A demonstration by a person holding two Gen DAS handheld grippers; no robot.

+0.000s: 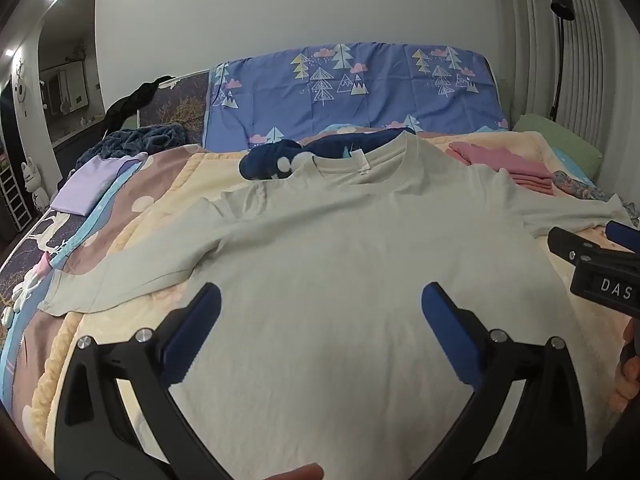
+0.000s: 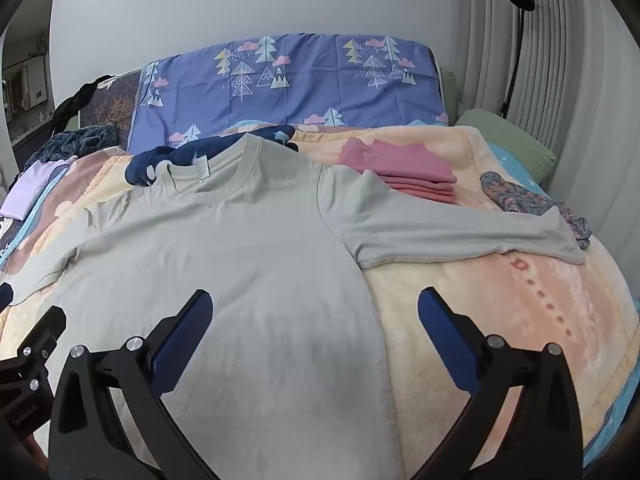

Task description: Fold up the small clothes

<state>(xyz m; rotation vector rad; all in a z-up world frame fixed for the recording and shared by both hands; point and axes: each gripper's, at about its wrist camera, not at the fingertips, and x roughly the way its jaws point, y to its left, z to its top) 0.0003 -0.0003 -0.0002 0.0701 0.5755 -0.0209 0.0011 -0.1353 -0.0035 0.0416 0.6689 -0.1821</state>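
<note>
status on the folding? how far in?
Done: a stack of folded pink clothes sits on the fleece blanket. In hand: nothing; the pale grey-green T-shirt lies flat, sleeves spread, under the open left tool and right tool. Left: every fold of it, plus the crumpled floral garment.

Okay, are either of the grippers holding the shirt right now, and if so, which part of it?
Nothing is held. The left gripper and the right gripper both hang wide open above the pale T-shirt, which lies flat on the blanket.
</note>
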